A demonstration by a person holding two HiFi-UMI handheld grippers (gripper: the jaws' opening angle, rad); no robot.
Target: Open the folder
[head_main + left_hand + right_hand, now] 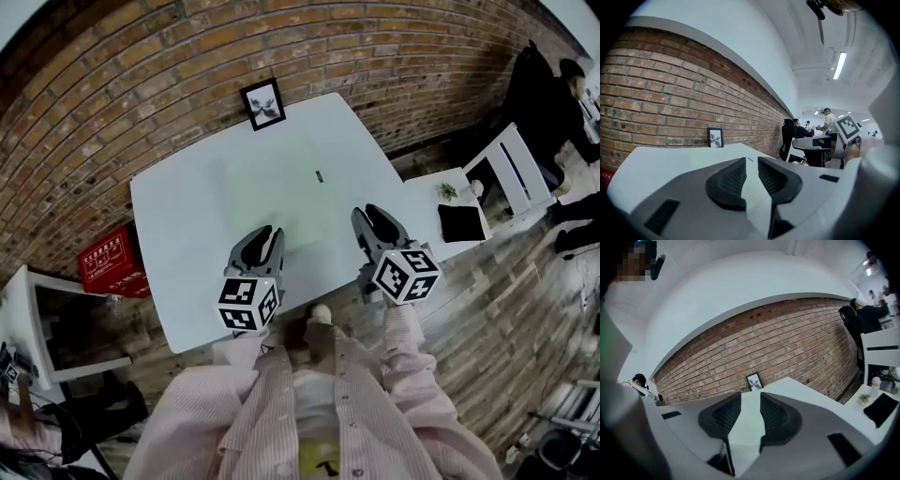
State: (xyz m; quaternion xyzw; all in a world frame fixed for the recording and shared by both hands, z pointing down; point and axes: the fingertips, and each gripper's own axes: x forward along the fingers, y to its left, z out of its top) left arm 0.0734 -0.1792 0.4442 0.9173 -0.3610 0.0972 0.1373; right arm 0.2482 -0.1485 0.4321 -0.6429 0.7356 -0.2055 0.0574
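Observation:
A pale green folder (281, 187) lies flat and closed in the middle of the white table (178, 216), with a small dark mark (319, 175) near its far right part. My left gripper (267, 234) hovers over the table's near edge, at the folder's near left corner. Its jaws (752, 161) stand slightly apart with nothing between them. My right gripper (375, 216) is level with it at the folder's near right side. It is open (750, 397) and holds nothing. Both point toward the brick wall.
A framed picture (262, 103) leans on the brick wall at the table's far edge. A red box (111, 262) sits on the floor at left. At right stand a small table with a black pad (461, 222), a white chair (514, 169) and seated people.

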